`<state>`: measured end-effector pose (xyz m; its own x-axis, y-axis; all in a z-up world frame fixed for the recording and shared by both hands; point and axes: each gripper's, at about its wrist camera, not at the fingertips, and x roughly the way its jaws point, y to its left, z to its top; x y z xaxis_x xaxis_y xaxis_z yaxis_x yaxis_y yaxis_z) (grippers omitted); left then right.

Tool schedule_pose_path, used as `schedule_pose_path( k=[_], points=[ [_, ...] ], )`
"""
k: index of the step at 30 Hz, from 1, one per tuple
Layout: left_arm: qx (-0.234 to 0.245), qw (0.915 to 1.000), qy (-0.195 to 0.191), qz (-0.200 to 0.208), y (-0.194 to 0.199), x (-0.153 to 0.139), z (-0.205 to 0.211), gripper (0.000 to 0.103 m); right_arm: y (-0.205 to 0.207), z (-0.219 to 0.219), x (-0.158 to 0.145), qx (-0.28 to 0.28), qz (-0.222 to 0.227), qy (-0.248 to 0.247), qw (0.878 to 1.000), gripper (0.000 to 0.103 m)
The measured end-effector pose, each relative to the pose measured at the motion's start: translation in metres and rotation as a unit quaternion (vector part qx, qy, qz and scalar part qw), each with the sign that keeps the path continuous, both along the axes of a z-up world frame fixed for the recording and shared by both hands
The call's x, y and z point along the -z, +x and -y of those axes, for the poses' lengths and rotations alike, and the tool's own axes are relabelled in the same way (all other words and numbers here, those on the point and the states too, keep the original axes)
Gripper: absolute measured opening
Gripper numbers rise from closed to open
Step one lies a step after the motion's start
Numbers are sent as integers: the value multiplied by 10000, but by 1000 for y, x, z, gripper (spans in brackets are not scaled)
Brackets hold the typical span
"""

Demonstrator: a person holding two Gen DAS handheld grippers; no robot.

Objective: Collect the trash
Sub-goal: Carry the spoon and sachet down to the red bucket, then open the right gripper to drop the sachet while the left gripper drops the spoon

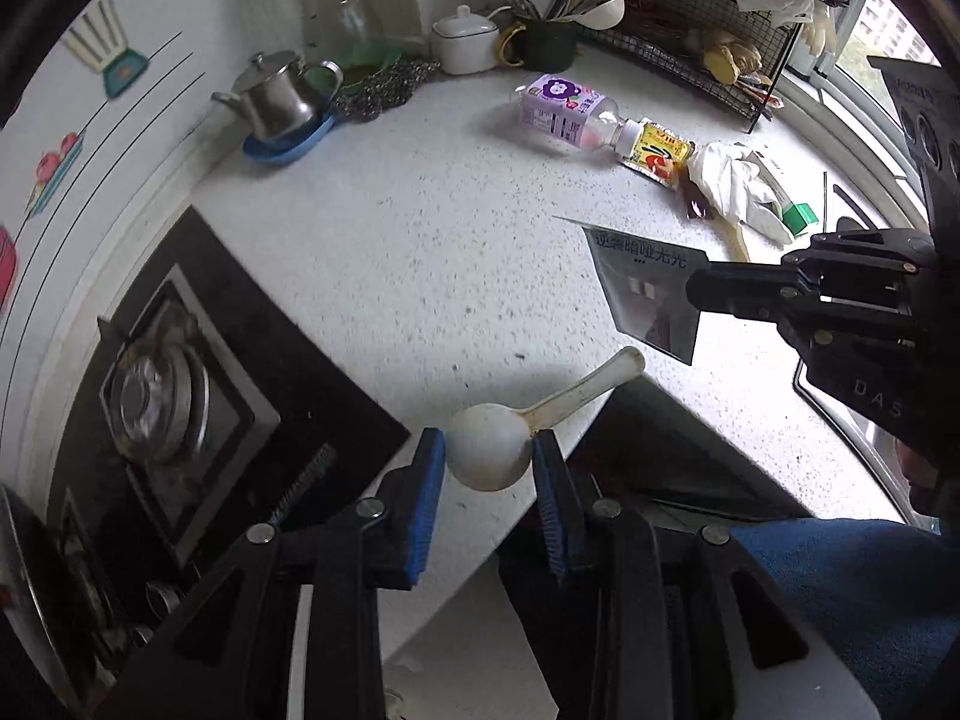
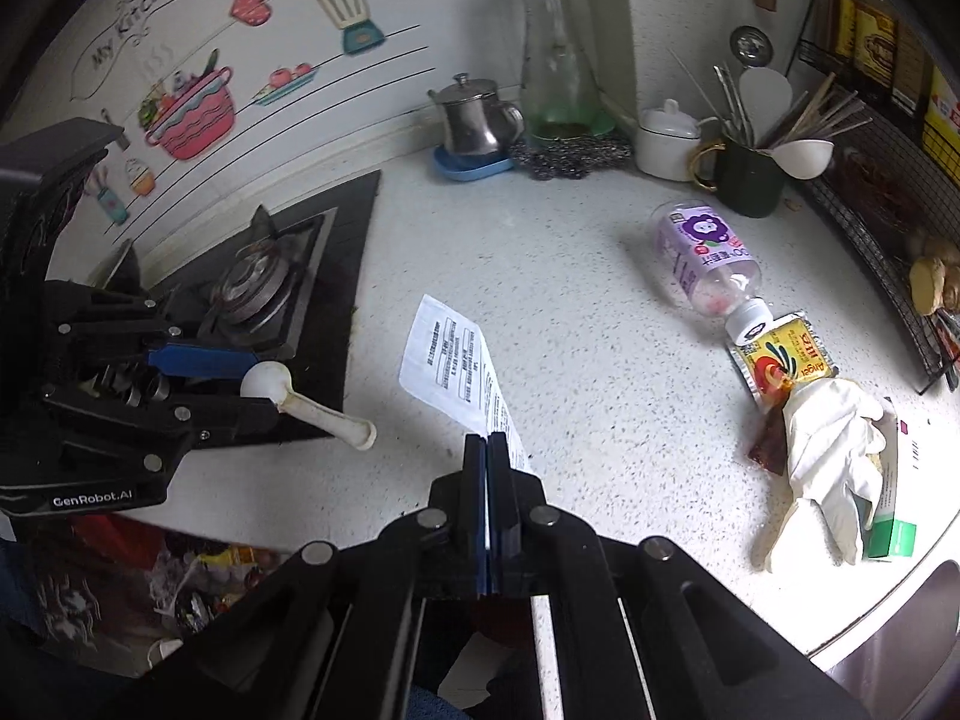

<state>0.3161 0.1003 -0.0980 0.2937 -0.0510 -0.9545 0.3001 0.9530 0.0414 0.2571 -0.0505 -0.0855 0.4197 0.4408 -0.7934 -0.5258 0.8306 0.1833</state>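
My left gripper (image 1: 487, 450) is shut on the bowl of a white plastic spoon (image 1: 489, 456), held above the counter's front edge; it also shows in the right wrist view (image 2: 264, 387). My right gripper (image 2: 486, 441) is shut on a flat packet with printed text (image 2: 456, 360), seen in the left wrist view as a grey packet (image 1: 642, 294). On the white counter (image 1: 420, 228) lie a purple-labelled plastic bottle (image 1: 564, 111), a yellow sauce sachet (image 1: 657, 153), a white glove (image 1: 735, 189) and a small green-and-white box (image 1: 792, 210).
A gas stove (image 1: 162, 396) is set into the counter at the left. A steel pot on a blue saucer (image 1: 276, 102), a glass bottle (image 2: 555, 54), a white sugar pot (image 1: 465, 39), a utensil mug (image 1: 543, 42) and a wire rack (image 1: 708, 42) line the back. A bag of trash (image 2: 180, 576) sits below the counter edge.
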Motion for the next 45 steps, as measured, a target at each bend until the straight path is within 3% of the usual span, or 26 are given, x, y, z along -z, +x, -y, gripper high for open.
schedule_pose_path(
  k=[10, 15, 21, 31, 36, 40, 45],
  points=[
    [-715, 9971, -141, -232, -81, 20, 6, 28, -58, -10, 9, -813, -193, -96, 9965, 0],
    [-771, 9961, -267, -337, -105, 32, -1, 28, -76, -19, 17, -850, -293, -181, 9958, 0],
    [-787, 9944, -302, -638, -139, 74, 0, 28, -103, -25, 51, -590, -628, -294, 9958, 0],
    [-1178, 9889, -372, -831, -168, 180, 0, 28, -127, -37, 165, -135, -907, -579, 9941, 0],
    [-1557, 9818, -534, -945, -169, 256, -7, 28, -109, -37, 240, 126, -1049, -596, 9926, 0],
    [-1717, 9773, -449, -1153, -162, 324, -9, 28, -88, -42, 307, 228, -1143, -687, 9908, 0],
    [-1673, 9781, -280, -1207, -156, 389, -12, 28, -60, -50, 382, 248, -1201, -842, 9889, 0]
  ],
)
